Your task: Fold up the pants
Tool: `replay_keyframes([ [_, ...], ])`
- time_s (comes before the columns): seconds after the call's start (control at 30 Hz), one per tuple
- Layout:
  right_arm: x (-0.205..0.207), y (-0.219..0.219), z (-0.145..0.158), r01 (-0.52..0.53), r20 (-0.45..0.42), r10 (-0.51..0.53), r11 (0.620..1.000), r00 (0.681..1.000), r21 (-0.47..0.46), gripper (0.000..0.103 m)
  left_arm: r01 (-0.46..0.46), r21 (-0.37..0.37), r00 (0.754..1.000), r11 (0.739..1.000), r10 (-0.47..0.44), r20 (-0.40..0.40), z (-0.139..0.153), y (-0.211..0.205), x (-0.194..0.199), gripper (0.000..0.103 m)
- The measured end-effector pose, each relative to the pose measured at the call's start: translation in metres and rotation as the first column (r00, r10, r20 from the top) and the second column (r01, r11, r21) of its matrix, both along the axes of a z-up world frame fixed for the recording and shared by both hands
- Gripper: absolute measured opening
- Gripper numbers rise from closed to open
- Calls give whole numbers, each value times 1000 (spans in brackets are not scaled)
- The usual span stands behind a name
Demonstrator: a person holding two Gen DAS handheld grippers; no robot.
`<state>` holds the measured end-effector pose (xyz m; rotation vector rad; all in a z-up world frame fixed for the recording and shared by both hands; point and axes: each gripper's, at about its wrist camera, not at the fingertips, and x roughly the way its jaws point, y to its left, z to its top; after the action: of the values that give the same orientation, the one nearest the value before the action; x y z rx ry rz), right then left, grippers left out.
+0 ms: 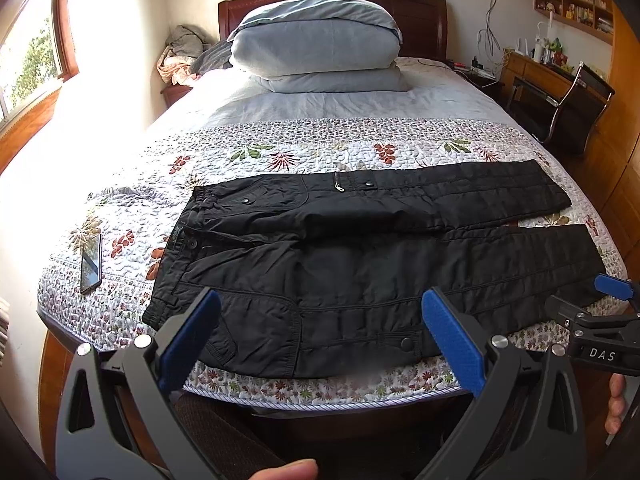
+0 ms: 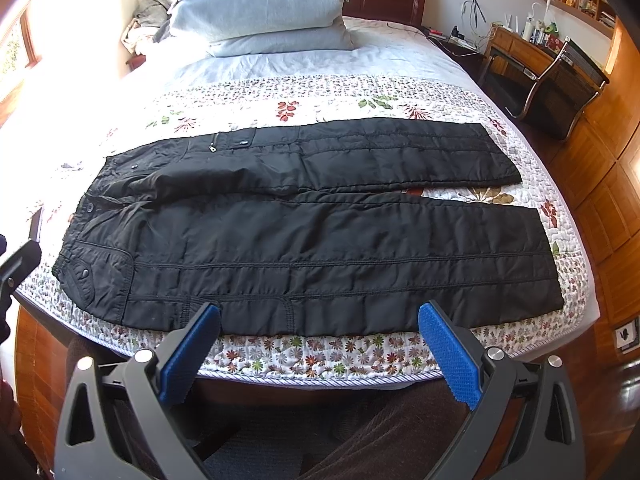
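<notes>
Pants (image 2: 304,232), black and quilted, lie flat across the floral bedspread (image 2: 320,356), legs parted, unfolded; left gripper (image 1: 320,340) and right gripper (image 2: 320,344) hover spread wide and empty near the hem-side edge, apparently poised for grasping

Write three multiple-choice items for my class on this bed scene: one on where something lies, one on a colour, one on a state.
1. Where does the phone lie?
A. on the pillow
B. on the quilt beside the waistband
C. on the desk

2. What colour are the pants?
A. black
B. red
C. grey

3. How do the pants lie?
A. rolled up
B. folded in half
C. spread flat, legs apart

Answers:
1 B: it rests on the floral quilt left of the waistband.
2 A: the fabric is black throughout.
3 C: both legs lie side by side, with quilt showing between the hems.
</notes>
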<state>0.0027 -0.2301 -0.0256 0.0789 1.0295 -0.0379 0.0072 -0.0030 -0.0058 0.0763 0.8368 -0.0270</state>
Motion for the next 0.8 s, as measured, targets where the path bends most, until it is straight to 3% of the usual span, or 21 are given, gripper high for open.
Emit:
replay_keyframes([
  [0.8,7,2,-11,-9,-16,9,1000,1000,-2,100,12,5,1000,1000,-12,-5,-7,-3,8,100],
])
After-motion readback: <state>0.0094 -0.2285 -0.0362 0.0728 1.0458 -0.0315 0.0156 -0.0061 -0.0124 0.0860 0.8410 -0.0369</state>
